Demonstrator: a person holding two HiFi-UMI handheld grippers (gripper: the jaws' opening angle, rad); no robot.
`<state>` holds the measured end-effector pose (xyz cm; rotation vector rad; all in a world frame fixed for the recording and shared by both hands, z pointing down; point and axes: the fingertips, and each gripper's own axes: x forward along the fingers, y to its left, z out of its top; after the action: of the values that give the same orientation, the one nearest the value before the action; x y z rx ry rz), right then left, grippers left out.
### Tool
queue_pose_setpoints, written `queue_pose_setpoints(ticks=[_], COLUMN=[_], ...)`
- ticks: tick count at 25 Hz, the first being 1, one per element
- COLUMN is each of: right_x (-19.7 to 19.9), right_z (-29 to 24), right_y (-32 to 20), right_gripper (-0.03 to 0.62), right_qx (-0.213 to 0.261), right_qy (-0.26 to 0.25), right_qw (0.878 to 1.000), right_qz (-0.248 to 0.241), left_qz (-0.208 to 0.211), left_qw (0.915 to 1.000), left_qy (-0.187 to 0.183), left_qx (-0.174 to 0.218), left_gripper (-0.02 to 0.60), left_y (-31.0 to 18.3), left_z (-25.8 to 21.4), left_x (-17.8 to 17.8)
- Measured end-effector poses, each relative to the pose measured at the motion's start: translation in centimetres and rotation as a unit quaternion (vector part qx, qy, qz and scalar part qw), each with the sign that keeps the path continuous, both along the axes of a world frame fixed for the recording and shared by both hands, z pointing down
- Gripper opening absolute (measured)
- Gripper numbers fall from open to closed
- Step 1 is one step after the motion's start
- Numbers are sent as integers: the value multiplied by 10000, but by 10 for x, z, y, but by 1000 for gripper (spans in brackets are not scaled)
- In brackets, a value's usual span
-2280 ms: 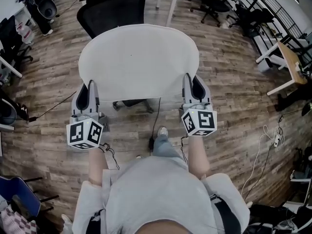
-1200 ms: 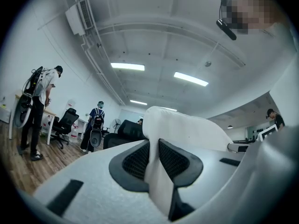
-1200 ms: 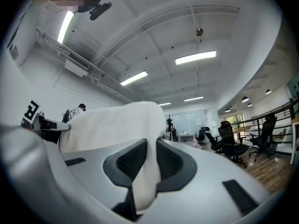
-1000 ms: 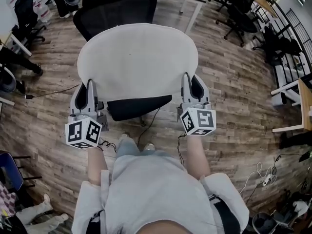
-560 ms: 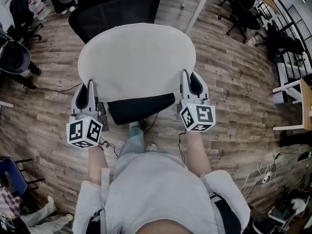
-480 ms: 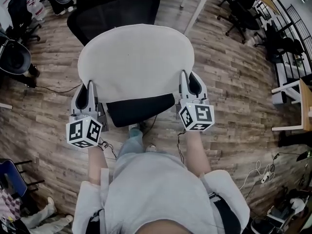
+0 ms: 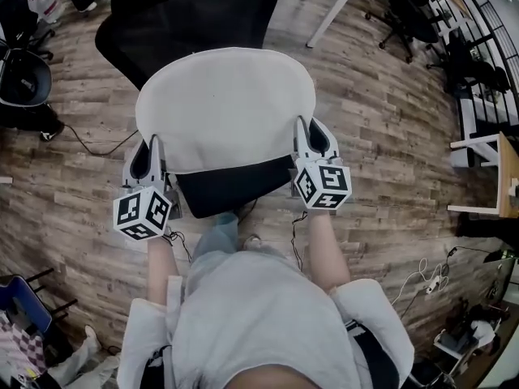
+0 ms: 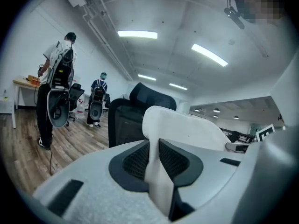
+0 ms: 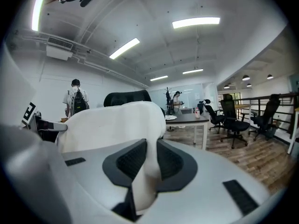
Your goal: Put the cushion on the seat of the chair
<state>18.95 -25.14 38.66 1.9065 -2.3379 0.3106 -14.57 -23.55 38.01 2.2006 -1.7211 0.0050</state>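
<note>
A wide white cushion (image 7: 225, 108) hangs flat over the black office chair (image 7: 190, 19), hiding most of the seat; only the seat's front edge (image 7: 231, 186) shows beneath it. My left gripper (image 7: 149, 147) is shut on the cushion's near left edge, and my right gripper (image 7: 306, 132) is shut on its near right edge. In the left gripper view the cushion (image 8: 184, 129) is pinched between the black pads (image 8: 136, 158). The right gripper view shows the same cushion (image 9: 112, 122) fold squeezed between the pads (image 9: 166, 161), with the chair's backrest (image 9: 126, 97) behind.
Wooden floor (image 7: 389, 128) surrounds the chair. A desk leg (image 7: 328, 10) stands behind it, more black chairs (image 7: 405, 6) at the back right, and cables (image 7: 89, 146) trail on the left. Two people (image 8: 56, 92) stand far left in the left gripper view.
Both grippers have carried the cushion forward and down over the chair. The chair's backrest now lies just beyond the cushion's far edge, and the seat's front edge shows closer under it.
</note>
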Motion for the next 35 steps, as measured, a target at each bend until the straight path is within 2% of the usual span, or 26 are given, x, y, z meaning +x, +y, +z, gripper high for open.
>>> queue_pose_setpoints(ticks=[5, 13, 23, 35], right_x=[-7, -8, -6, -6], right_z=[51, 130, 200, 285], right_y=[-24, -39, -53, -54], right_gripper=[55, 55, 58, 58], right_qx=[-565, -1445, -2106, -2907], right_qy=[64, 204, 386, 560], right_qw=[9984, 9893, 9768, 9551], right_qz=[4, 30, 83, 97], left_qz=[-22, 12, -2, -71], left_qw=[9985, 9912, 9807, 9614], left_qy=[-1, -113, -112, -196], left_qx=[-555, -1316, -1954, -2744], left_gripper=[61, 61, 61, 61], left_y=[-23, -40, -50, -44], left_z=[51, 130, 202, 283], left_x=[-7, -5, -3, 1])
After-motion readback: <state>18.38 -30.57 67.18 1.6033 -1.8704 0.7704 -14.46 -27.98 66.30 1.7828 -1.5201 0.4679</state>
